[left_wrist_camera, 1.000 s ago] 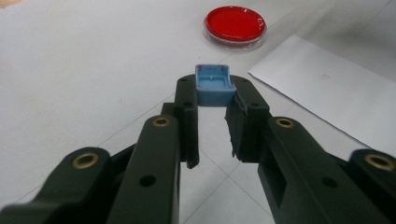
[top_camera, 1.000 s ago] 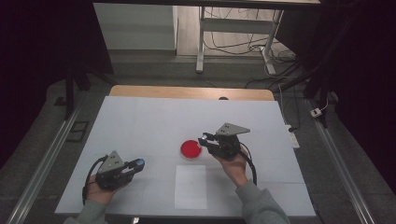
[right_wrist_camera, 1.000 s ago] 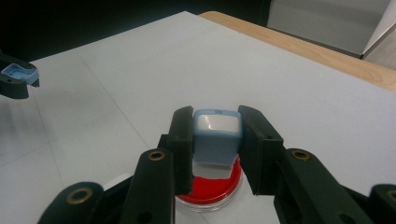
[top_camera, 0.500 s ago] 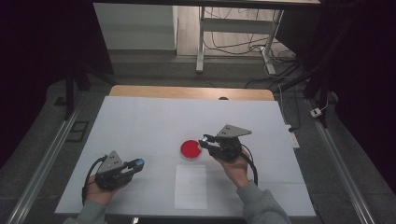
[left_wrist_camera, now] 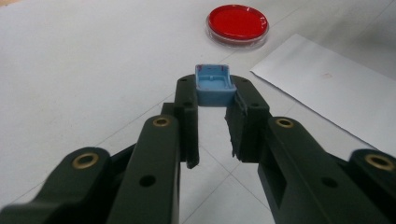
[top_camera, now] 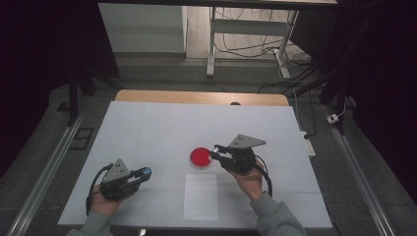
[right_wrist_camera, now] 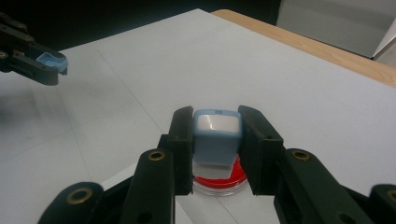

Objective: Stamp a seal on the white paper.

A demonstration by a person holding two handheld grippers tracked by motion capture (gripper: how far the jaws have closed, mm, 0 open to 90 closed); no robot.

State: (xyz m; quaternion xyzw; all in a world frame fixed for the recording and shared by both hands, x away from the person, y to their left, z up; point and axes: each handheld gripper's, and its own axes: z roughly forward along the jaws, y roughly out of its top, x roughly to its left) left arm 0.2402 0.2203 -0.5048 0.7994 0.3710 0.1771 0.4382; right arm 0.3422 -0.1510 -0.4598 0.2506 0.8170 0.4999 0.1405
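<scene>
A round red dish with a clear rim lies on the white table near its middle. My right gripper hovers at the dish's right edge. In the right gripper view it is shut on a small blue block with a white face, directly above the red dish. My left gripper rests low at the front left, shut on a small hollow blue cap. In the left gripper view the red dish lies well ahead of the jaws.
A white sheet of paper lies flat just in front of the dish, between the two hands. The table's wooden far edge runs along the back. A metal stand and cables occupy the floor beyond.
My right gripper has drifted slightly toward the person while holding its block beside the dish. The left gripper and the dish have stayed put.
</scene>
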